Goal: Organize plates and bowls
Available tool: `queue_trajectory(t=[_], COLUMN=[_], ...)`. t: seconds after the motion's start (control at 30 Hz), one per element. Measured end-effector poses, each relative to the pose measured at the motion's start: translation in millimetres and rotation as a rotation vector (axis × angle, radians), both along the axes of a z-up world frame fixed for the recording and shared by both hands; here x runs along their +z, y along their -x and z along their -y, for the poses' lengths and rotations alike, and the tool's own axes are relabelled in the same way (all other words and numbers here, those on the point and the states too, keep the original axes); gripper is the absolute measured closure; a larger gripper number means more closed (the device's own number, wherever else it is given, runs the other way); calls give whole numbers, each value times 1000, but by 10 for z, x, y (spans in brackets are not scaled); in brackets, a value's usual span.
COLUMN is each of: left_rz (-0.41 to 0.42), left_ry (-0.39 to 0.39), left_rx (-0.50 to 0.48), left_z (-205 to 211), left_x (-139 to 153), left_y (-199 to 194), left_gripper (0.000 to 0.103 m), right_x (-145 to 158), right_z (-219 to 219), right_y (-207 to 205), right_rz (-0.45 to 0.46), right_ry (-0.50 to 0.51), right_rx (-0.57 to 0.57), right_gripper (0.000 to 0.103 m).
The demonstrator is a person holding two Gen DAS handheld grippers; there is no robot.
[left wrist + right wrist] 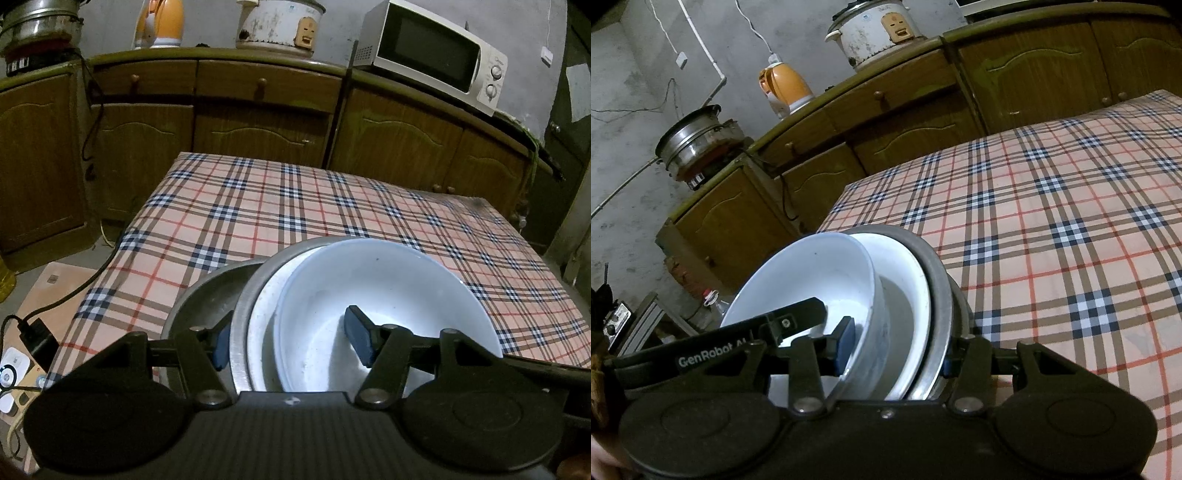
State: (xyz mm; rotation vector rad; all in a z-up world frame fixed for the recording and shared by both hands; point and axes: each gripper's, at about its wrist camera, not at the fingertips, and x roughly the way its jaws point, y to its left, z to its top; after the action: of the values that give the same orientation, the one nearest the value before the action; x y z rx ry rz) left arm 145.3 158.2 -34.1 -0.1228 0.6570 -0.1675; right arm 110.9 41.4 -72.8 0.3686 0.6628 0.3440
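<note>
A white bowl (388,295) sits nested in a white plate (264,321), which lies in a metal dish (242,314); a second metal dish (203,295) lies under it. My left gripper (290,341) is shut on the stack's rim, one blue pad inside the bowl, the other outside the metal dish. In the right wrist view my right gripper (895,354) is shut on the opposite rim of the same stack: bowl (812,273), plate (905,295), metal dish (940,288). The left gripper's finger shows inside the bowl there. The stack is tilted above the table's near edge.
The table has a plaid cloth (295,206). Behind it stand wooden cabinets (258,118) with a microwave (432,55), a rice cooker (277,26), an orange kettle (785,88) and a steel pot (698,136). A cable and power strip (14,365) lie on the floor at left.
</note>
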Motion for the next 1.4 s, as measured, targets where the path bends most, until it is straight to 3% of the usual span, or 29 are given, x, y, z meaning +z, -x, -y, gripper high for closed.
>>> queue_trajectory(t=[1.4], left_rz=[8], left_ry=[-3], left_rx=[4], left_z=[-197], left_x=[-83], left_y=[-218], left_gripper=[40], right_x=[-116], right_z=[-183], right_y=[-243], right_rz=[-1], right_ry=[-7], right_rx=[9], right_gripper=[49])
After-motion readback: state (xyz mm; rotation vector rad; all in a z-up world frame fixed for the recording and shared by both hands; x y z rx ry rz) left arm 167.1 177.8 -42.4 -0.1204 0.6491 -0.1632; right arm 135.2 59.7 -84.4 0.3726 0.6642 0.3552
